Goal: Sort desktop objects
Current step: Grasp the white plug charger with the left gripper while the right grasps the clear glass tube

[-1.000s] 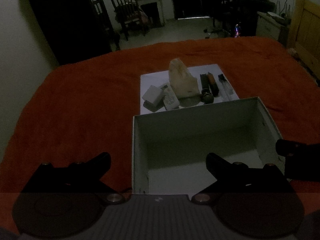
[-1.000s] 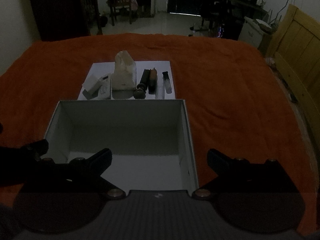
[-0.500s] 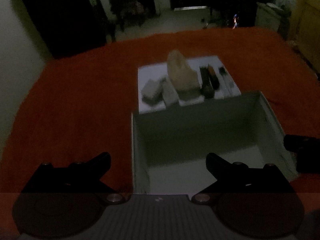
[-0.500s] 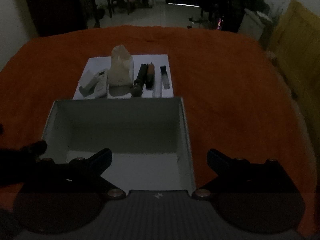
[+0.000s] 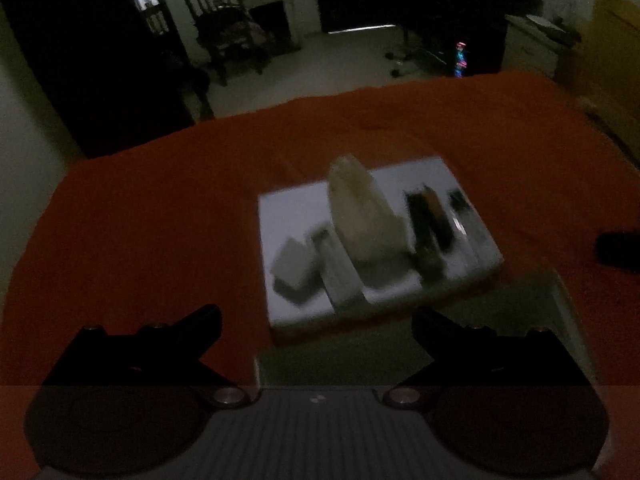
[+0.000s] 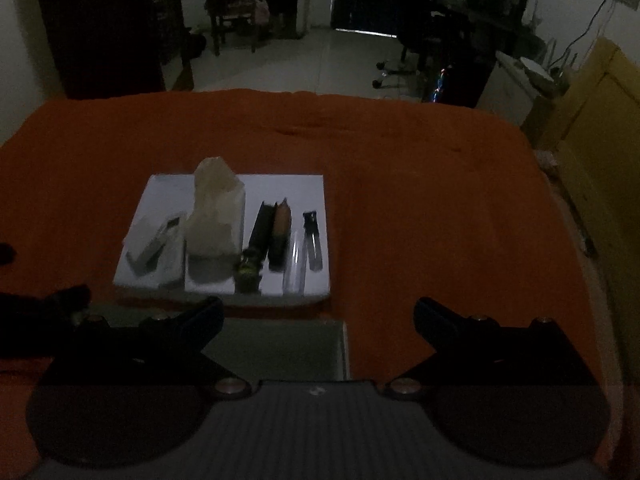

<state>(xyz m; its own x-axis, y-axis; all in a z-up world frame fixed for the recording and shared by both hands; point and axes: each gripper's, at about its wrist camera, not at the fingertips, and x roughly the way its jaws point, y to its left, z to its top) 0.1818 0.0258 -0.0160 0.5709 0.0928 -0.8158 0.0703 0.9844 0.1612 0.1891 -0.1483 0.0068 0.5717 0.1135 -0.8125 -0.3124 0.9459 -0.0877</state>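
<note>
Since a second ago we are seeing both grippers carried forward: the white box (image 6: 280, 344), which filled the lower middle of both views, is now slipping under the cameras, with only its far wall and right rim showing, and the white tray (image 6: 316, 200) with the desktop objects is looming larger and closer. The left wrist view is now blurring with motion.

Going left to right across the tray, which is lying on the orange-covered surface (image 6: 420, 200), we are finding a small white block (image 6: 154, 244) with a dark side, a pale translucent bag (image 6: 216, 212) standing upright, a dark cylinder (image 6: 258, 236) lying beside a brown stick (image 6: 280, 228), a clear tube (image 6: 294, 264), and a nail clipper (image 6: 312, 240) near the right edge. All are resting on the tray, none yet in the box.

We are holding the left gripper (image 5: 316, 328) with its jaws spread wide and nothing between them; the right gripper (image 6: 318, 320) is likewise gaping and empty — its tip is also poking into the left view at the right edge.

No brand, label or writing is readable; the light is too dim.
</note>
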